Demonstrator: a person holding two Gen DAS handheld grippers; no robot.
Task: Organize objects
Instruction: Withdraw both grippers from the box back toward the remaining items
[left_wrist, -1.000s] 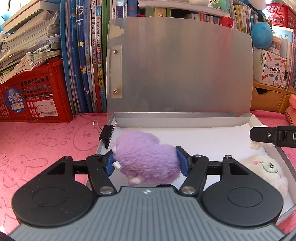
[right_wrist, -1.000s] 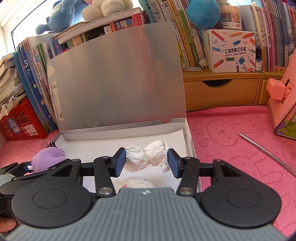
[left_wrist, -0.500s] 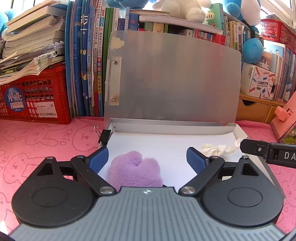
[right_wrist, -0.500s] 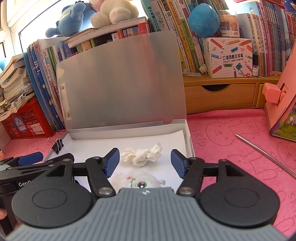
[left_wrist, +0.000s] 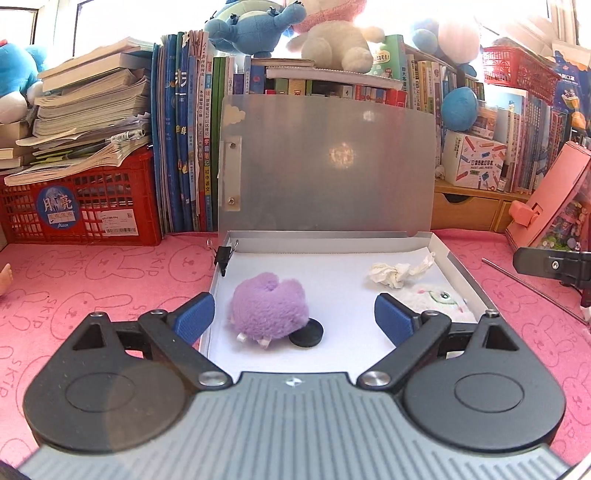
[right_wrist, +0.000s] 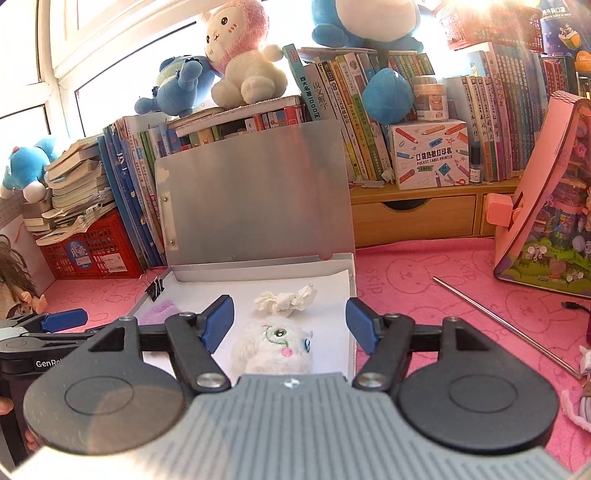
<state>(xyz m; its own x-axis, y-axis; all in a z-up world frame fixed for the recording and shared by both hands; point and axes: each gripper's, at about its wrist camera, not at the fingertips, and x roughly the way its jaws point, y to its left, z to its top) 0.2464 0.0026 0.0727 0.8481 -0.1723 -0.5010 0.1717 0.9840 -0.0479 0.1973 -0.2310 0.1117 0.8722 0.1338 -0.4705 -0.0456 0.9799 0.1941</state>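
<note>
Red crate: far left on the pink bunny-print cloth, loose books stacked on top.
Upright books: blue spines, between the crate and the open box lid.
Binder clip: black, clipped on the box's left wall near the back corner.
Box: shallow grey case with a white floor; its metallic lid stands upright at the back, against the books.
Left gripper: jaws spread wide with nothing pressed between the blue pads; it hangs over the box's near edge.
Purple plush toy: lies on the left half of the box floor, between the left gripper's pads but clear of both.
Black disc: flat on the box floor, touching the purple toy's right side and partly tucked under it.
Crumpled tissue: on the right half of the box floor, toward the back.
White plush toy: embroidered face up, just in front of the tissue, near the box's right wall.
Right gripper: jaws have just been opening and stand apart; the white toy and tissue show in the gap, untouched by either pad.
Metal rod: lying on the cloth right of the box, well apart from it.
Pink toy house: far right, leaning.
</note>
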